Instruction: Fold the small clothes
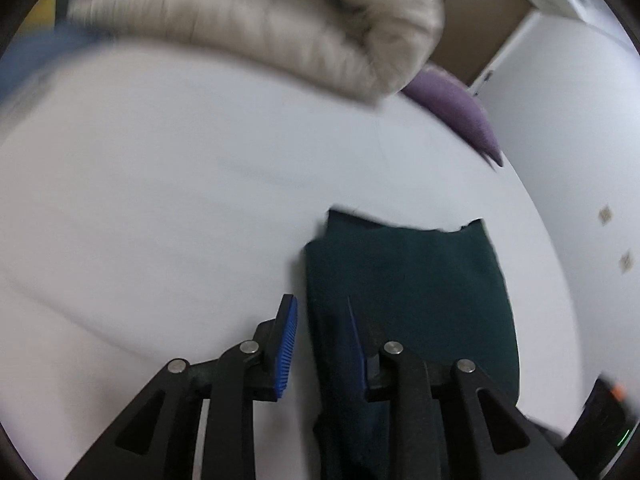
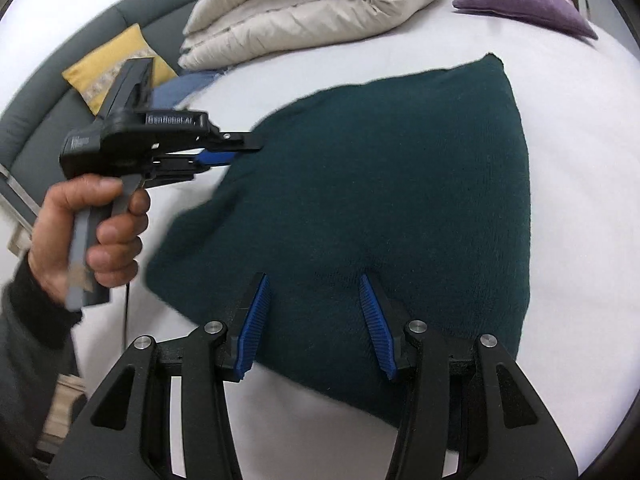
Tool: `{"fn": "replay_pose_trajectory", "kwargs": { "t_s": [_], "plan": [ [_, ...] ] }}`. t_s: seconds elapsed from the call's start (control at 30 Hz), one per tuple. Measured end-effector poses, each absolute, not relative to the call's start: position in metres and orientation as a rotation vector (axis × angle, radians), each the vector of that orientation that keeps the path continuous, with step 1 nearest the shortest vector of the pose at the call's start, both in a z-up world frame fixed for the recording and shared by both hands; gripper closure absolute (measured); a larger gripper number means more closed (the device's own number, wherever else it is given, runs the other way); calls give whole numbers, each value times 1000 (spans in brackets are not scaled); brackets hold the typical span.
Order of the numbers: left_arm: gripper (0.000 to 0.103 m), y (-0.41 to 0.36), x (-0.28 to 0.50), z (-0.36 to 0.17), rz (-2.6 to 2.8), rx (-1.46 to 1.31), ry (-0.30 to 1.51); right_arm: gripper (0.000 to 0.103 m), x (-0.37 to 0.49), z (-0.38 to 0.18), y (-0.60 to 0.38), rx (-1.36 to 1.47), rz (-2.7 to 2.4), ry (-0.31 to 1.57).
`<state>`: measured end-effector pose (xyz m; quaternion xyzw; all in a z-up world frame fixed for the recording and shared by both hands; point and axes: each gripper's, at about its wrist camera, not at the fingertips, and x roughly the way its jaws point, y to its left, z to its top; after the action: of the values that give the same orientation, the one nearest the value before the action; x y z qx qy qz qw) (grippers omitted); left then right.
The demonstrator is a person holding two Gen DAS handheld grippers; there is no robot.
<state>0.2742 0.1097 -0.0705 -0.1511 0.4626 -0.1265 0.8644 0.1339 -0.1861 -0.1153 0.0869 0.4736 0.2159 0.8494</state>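
A dark green knitted garment (image 2: 380, 180) lies folded flat on the white bed sheet (image 2: 580, 160). My right gripper (image 2: 312, 280) hovers over its near edge, blue pads wide apart with nothing pinched. A hand (image 2: 92, 232) holds my left gripper (image 2: 240, 150) at the garment's left edge. In the left wrist view the left gripper (image 1: 320, 300) has its pads apart. The garment (image 1: 420, 280) has its edge in the gap, and the left pad (image 1: 288, 344) is clear of the cloth.
A folded beige duvet (image 2: 312, 4) lies at the back of the bed, a purple pillow (image 2: 524, 0) to its right. A yellow cushion (image 2: 108, 64) and blue cloth (image 2: 180, 88) sit at the far left by a grey padded edge (image 2: 48, 120).
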Motion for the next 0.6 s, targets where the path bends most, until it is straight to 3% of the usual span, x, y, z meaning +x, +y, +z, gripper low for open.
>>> {"fn": "replay_pose_trajectory", "kwargs": {
  "t_s": [0.13,0.23,0.33,0.6],
  "plan": [
    [77,72,227,-48,-299,-122,827,57,126,-99,-220,375,508,942],
    [78,52,213,-76,-306,-32,876,57,129,-103,-246,505,514,950],
    [80,51,210,-110,-296,-29,937,64,124,-125,-266,573,505,1010],
    [77,58,215,-120,-319,-15,925,75,109,-164,-309,751,573,1031]
  ]
}}
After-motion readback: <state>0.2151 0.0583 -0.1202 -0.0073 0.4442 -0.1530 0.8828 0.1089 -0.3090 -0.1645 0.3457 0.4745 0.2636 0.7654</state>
